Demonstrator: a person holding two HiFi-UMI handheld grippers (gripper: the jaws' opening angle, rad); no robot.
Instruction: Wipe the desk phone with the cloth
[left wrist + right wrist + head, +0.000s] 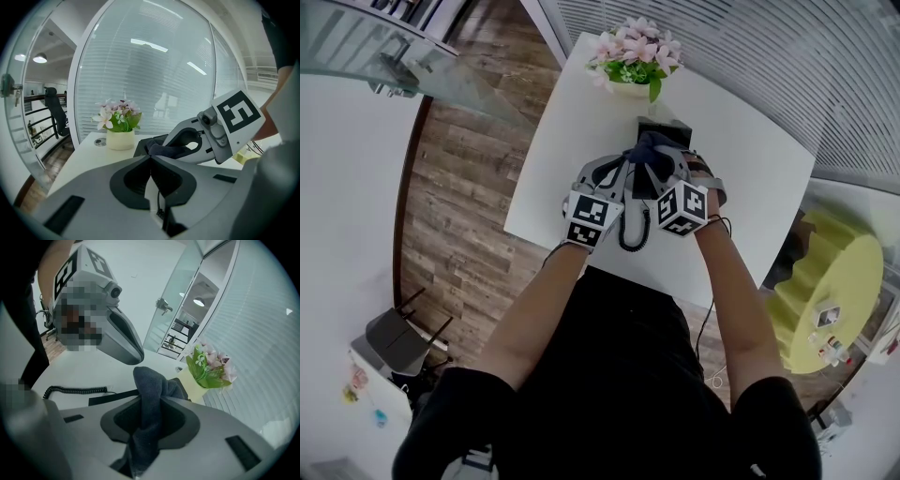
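On the white bench point(572, 122), near its far edge, a black desk phone point(666, 129) sits just in front of a pale pot of pink flowers point(630, 89). Both grippers are held close together over the phone's near end. The right gripper point(151, 399) has its fingers clamped on a dark blue cloth point(147, 380), which runs down between them and bunches up past their tips. In the head view the bunched cloth lies over the phone's near part. The left gripper point(150, 157) is just beside it, with its fingers pressed together and nothing between them. The phone's black coiled cord point(75, 390) trails across the bench under the grippers, toward the person. Each gripper carries a cube point(592, 216) with black-and-white square markers, the only print that can be made out. Beyond the bench's left edge lies a wooden floor point(459, 206).
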